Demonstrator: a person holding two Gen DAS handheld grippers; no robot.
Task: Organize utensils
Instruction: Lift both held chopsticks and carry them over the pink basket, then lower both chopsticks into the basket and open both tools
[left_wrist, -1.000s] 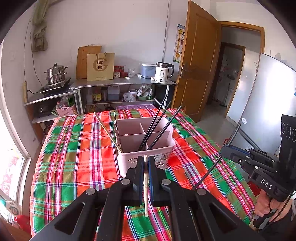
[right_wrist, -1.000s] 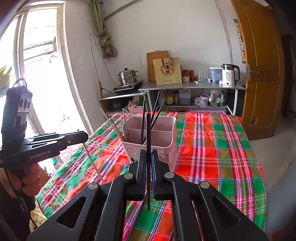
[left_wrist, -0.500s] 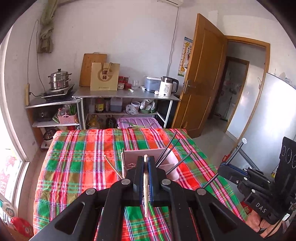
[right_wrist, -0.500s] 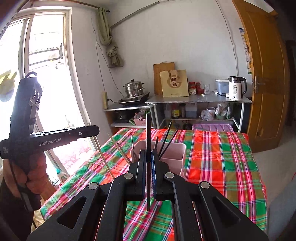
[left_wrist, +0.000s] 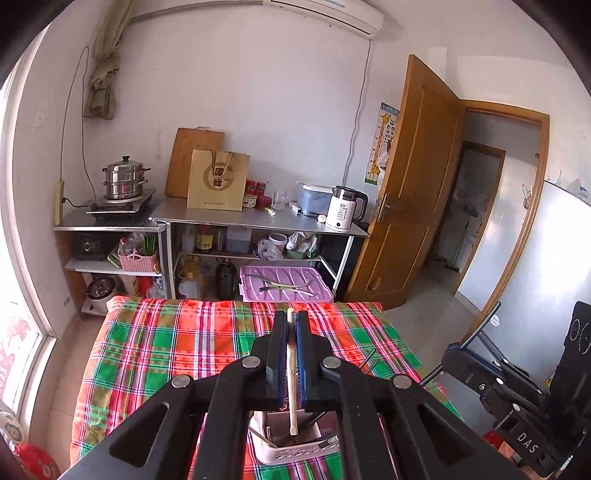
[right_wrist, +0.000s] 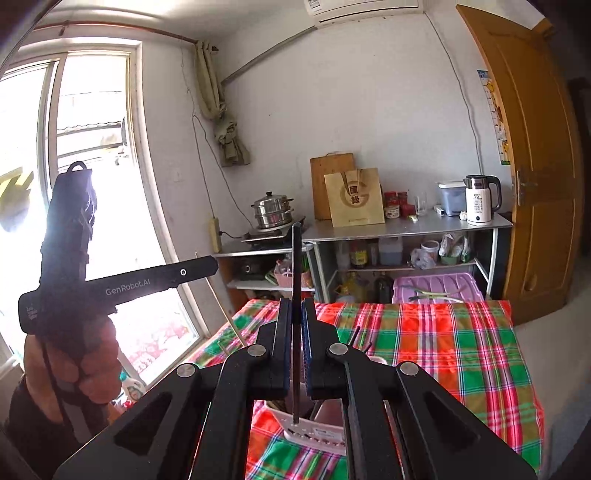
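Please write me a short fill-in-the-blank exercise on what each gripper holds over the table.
1. The left gripper is shut on a pale ____ chopstick.
2. The right gripper is shut on a ____ chopstick.
3. The pink utensil holder stands on a ____ tablecloth.

Missing words: wooden; black; plaid

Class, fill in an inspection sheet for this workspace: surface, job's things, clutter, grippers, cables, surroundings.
Surface: plaid tablecloth covers the table.
Job's things: pink utensil holder with dark chopsticks; light wooden chopstick; black chopstick.
Clutter: nothing seen on the cloth.
Grippers: left gripper shut on the light wooden chopstick; right gripper shut on the black chopstick.
Cables: wall cord to the cooker.
Surroundings: steamer pot, kettle, open door, window.
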